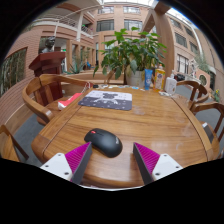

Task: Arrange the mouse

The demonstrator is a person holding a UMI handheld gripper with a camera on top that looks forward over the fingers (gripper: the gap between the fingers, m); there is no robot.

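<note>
A black computer mouse [103,141] lies on the wooden table [150,118] near its front edge. A dark patterned mouse mat [106,100] lies further back, about the middle of the table. My gripper [112,162] is open, its two pink-padded fingers [72,160] spread wide. The mouse sits just ahead of the fingertips, a little towards the left finger, resting on the table with gaps at both sides. Nothing is held.
A potted green plant [132,52] stands at the table's far end, with a blue object [149,76] and a cup [171,86] beside it. A red item [68,100] lies left of the mat. Wooden chairs [40,95] surround the table.
</note>
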